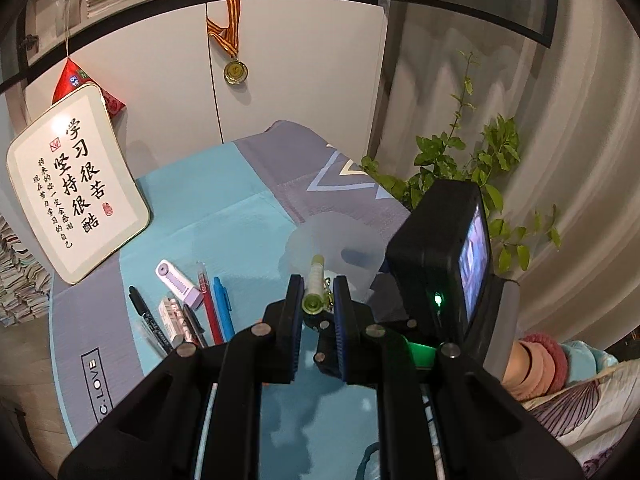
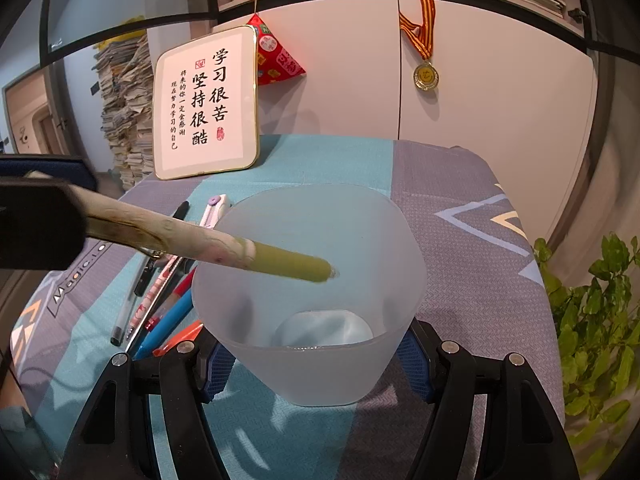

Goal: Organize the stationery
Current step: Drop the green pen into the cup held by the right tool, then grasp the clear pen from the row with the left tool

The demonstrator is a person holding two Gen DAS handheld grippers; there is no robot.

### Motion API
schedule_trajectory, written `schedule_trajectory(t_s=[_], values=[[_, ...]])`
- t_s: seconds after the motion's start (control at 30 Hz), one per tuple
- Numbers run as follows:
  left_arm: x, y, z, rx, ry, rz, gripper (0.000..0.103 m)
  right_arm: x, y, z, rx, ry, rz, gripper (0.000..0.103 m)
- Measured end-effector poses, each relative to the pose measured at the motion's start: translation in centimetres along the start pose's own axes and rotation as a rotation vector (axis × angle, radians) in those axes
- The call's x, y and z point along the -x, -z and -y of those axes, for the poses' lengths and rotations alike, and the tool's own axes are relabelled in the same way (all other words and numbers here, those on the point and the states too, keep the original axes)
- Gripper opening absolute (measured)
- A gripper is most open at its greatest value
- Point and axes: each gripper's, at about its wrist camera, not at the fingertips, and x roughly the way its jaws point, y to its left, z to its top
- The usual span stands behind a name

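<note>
Holding the cup (image 2: 316,304) steady, the right gripper (image 2: 316,364) had its jaws clamped on both sides of the frosted wall near the base, mouth tilted toward the camera, presumably so the opening faced the incoming pen (image 2: 224,250). The left gripper (image 1: 316,296) pinched that green-capped pen in narrow jaws, about mid-barrel, cap end forward. In the right wrist view the cap tip was over the cup mouth, near its middle, not yet down inside; pen slanted, not vertical. Judgement: drop-in step, 1 item about to go in, cup looked empty otherwise.

Remaining stationery lay left of the cup on the mat (image 2: 460,248): black marker (image 1: 138,304), purple cutter (image 1: 180,280), red pen (image 1: 208,300), blue pen (image 1: 224,304), plus others crowded beside them, some touching. An orange tip showed near the right gripper's left finger; what it was, unclear.

Room: cup rim wide against the pen, good clearance all round. Mat's right edge was near the cup, plant (image 2: 592,320) just past it. Sign (image 2: 208,104) leaned at the back, well apart. Left gripper's path in from the left was open above the pile.
</note>
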Motion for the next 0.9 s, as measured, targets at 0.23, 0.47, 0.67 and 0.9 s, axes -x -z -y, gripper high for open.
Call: schedule_trajectory(t_s=[0.23, 0.47, 0.67, 0.9], values=[[-0.4, -0.9, -0.6, 0.046, 0.017, 0.015, 0.015, 0.0, 0.0, 0.0, -0.002, -0.002, -0.003, 0.071], [1.3, 0.1, -2.5, 0.106, -0.060, 0.070, 0.056, 0.1, 0.1, -0.1, -0.003, -0.002, -0.004, 0.071], [0.7, 3.1, -7.6, 0.250, -0.225, 0.022, 0.056, 0.0, 0.1, -0.1, -0.003, -0.003, -0.006, 0.071], [-2.6, 6.7, -13.8, 0.454, -0.308, -0.112, 0.052, 0.0, 0.1, 0.0, -0.005, -0.005, -0.008, 0.071]])
